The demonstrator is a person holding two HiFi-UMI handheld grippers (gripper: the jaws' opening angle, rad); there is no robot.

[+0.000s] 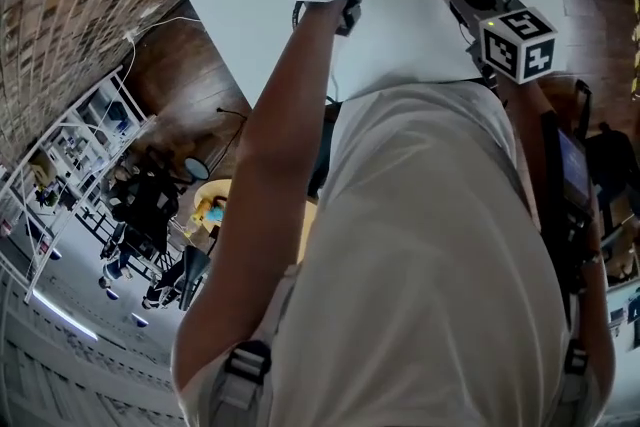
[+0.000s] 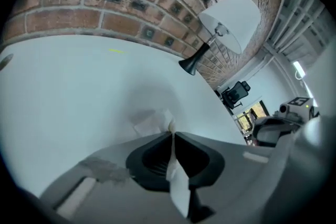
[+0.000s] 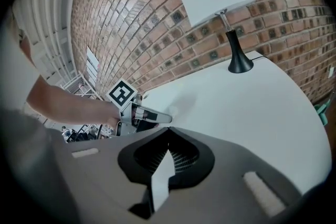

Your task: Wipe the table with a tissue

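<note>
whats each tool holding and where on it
Left tool pinches the tissue at its near edge; the rest lies crumpled on the table. Right tool: shut, apparently empty.

The head view looks steeply down from above the person's torso onto the white table (image 1: 420,5). The left gripper view rides low and close over that tabletop, facing the brick wall (image 2: 105,2) and the lamp (image 2: 231,21). The right gripper view sits farther back (and higher), facing the same wall and lamp, and it also takes in the left gripper (image 3: 164,117).
</note>
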